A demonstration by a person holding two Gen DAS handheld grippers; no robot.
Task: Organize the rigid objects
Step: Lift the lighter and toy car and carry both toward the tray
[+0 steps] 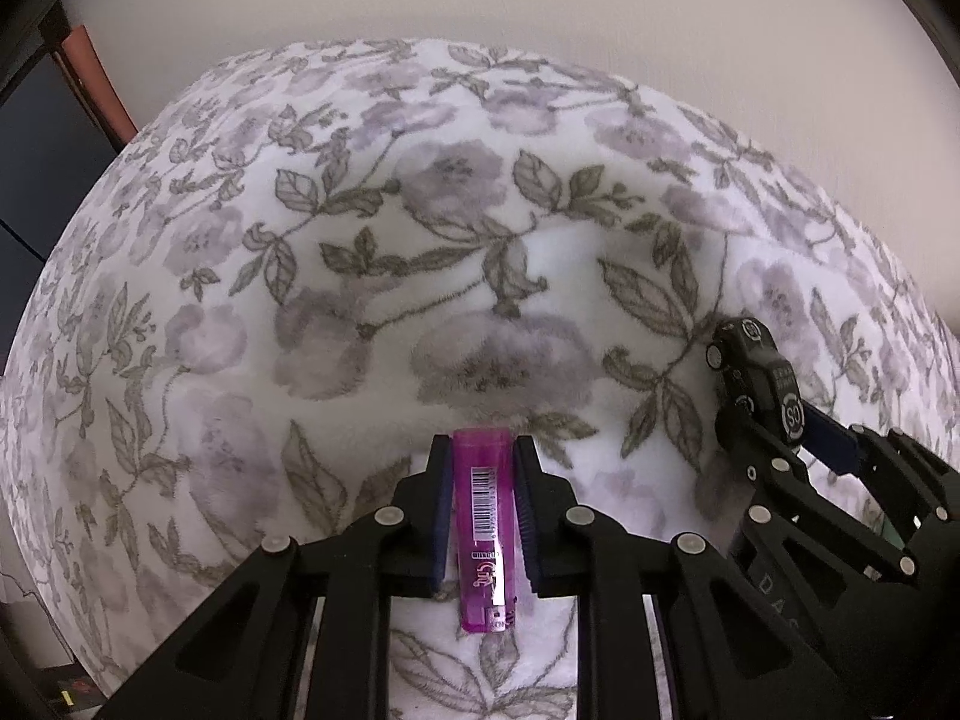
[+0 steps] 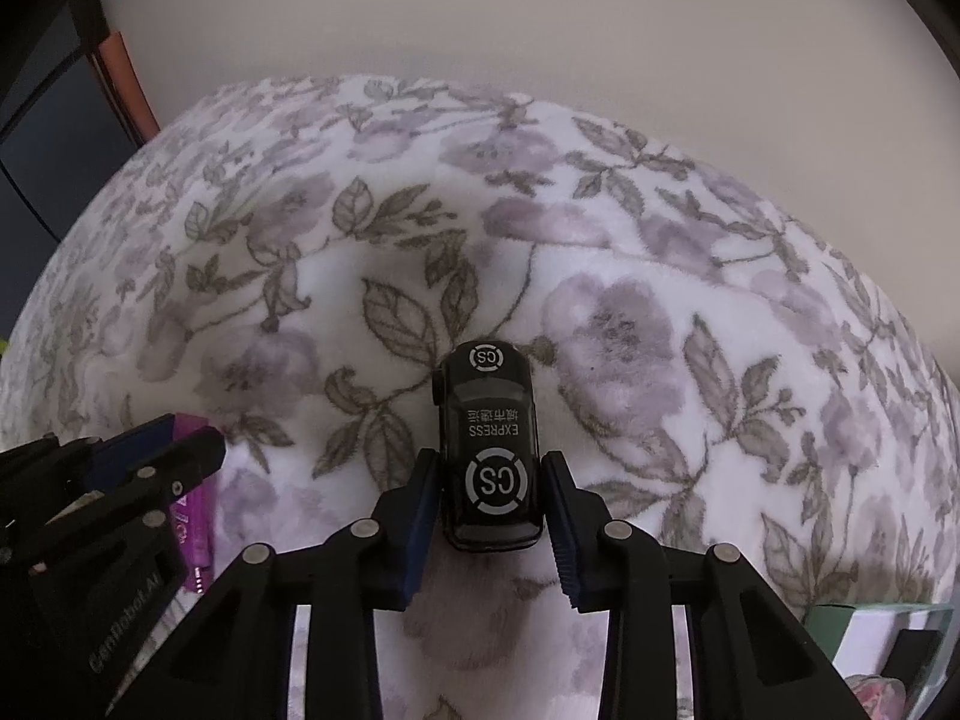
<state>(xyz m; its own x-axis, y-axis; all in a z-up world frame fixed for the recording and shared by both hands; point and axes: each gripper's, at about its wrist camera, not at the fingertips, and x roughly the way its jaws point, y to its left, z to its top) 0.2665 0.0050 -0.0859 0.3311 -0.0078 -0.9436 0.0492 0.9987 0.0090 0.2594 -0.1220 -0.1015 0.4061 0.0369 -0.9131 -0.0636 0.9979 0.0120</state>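
A translucent purple lighter [image 1: 483,516] with a barcode label stands between the blue pads of my left gripper [image 1: 483,444], which is shut on it just above a floral fleece blanket [image 1: 420,240]. To the right, my right gripper [image 1: 780,429] holds a small black toy car [image 1: 753,372]. The right wrist view shows that toy car [image 2: 489,438], marked "CS" and "EXPRESS", nose away from me, with my right gripper [image 2: 489,468] shut on its rear sides. At that view's left edge, my left gripper [image 2: 186,438] appears with the lighter [image 2: 195,522] partly hidden behind it.
The white blanket [image 2: 660,300] with purple flowers fills both views, and a plain pale wall [image 2: 540,18] stands behind it. Dark furniture with an orange-brown edge [image 1: 96,84] is at the far left. A green and white box [image 2: 840,618] peeks out at the lower right.
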